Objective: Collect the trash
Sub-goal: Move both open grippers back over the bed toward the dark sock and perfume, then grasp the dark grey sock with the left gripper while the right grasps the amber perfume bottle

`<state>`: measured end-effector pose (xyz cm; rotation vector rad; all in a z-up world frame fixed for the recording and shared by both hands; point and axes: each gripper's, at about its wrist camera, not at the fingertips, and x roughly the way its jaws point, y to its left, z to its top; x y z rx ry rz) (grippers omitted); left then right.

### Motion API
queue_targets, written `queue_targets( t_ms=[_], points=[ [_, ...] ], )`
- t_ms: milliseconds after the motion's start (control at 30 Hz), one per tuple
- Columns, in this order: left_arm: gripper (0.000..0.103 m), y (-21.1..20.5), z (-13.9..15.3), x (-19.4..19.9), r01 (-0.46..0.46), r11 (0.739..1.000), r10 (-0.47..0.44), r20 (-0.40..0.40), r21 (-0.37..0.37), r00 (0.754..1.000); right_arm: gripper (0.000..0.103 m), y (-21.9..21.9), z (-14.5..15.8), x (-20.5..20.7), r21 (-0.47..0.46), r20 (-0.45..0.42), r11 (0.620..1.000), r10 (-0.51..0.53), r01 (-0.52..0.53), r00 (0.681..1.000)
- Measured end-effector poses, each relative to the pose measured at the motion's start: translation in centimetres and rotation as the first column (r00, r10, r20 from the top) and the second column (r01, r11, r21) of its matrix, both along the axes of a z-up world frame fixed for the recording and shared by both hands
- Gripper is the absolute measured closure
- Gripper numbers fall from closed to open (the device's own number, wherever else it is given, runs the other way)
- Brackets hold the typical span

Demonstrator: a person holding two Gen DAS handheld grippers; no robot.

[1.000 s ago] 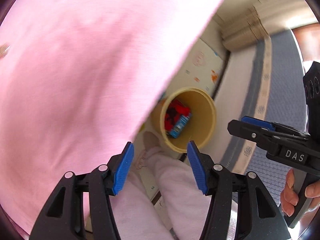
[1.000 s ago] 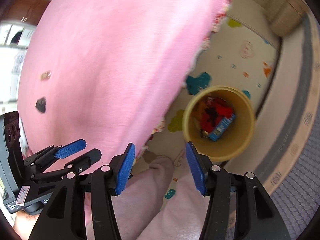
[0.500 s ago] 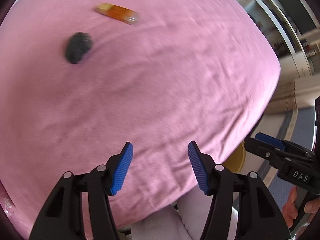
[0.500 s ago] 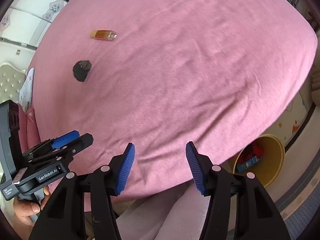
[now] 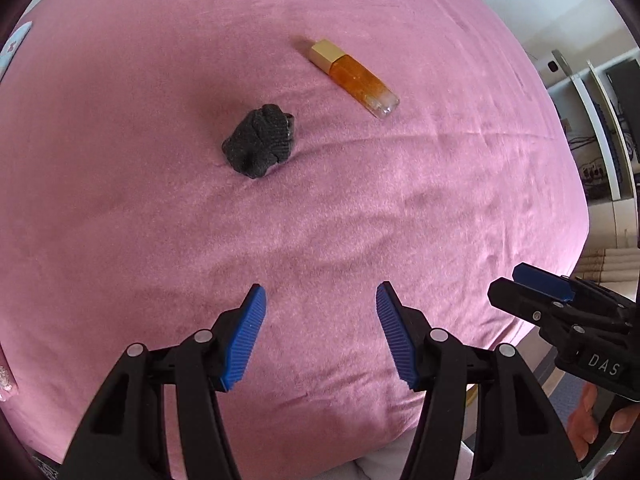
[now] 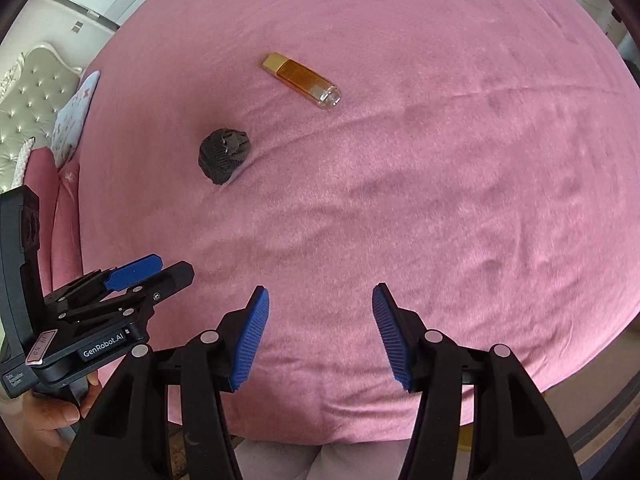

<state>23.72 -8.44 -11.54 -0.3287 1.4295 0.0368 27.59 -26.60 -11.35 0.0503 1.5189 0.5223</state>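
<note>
A dark crumpled wad [image 5: 259,145] lies on the pink bed cover [image 5: 360,220], with a clear orange bottle with a gold cap [image 5: 353,77] lying flat beyond it to the right. Both also show in the right wrist view: the wad [image 6: 225,155] and the bottle [image 6: 302,81]. My left gripper [image 5: 320,332] is open and empty, above the cover near the front edge, well short of the wad. My right gripper [image 6: 319,334] is open and empty beside it, also short of both items. The right gripper shows in the left view [image 5: 560,304], the left gripper in the right view [image 6: 132,276].
The pink cover [image 6: 440,200] fills both views. A pale patterned pillow [image 6: 74,114] and a tufted headboard [image 6: 28,96] are at the far left. Shelving [image 5: 600,120] stands beyond the bed's right side. A sliver of the yellow bin [image 5: 471,394] shows below the bed's edge.
Both grippers have swung up from the yellow bin on the floor to above the bed. The wad and the bottle came into view and are now nearer. Both grippers stayed open.
</note>
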Motion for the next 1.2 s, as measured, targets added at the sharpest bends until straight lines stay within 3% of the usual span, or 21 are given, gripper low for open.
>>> queue_targets(
  t_ms=[233, 700, 767, 900, 1200],
  points=[
    [0.046, 1.4, -2.6, 3.8, -0.065, 0.998, 0.065, -0.054, -0.003, 0.996, 0.05, 2.3, -2.1, 5.1, -0.016, -0.021, 0.996, 0.087, -0.087, 0.996],
    [0.046, 2.8, -8.2, 11.5, -0.042, 0.998, 0.047, -0.12, 0.039, 0.992, 0.05, 6.6, -5.4, 12.2, -0.073, -0.001, 0.982, 0.175, -0.174, 0.985],
    [0.049, 3.2, -9.2, 12.4, -0.038, 0.998, 0.045, -0.137, 0.05, 0.99, 0.05, 7.1, -6.0, 13.0, -0.083, 0.003, 0.98, 0.182, -0.181, 0.983],
    [0.065, 4.0, -10.4, 13.5, -0.046, 0.997, 0.054, -0.152, 0.059, 0.987, 0.049, 8.3, -6.9, 14.3, -0.097, 0.003, 0.976, 0.198, -0.197, 0.98],
    [0.074, 6.1, -10.3, 14.0, -0.129, 0.99, 0.121, -0.136, -0.057, 0.983, 0.049, 11.7, -8.2, 15.7, -0.126, 0.005, 0.953, 0.277, -0.274, 0.961]
  ],
)
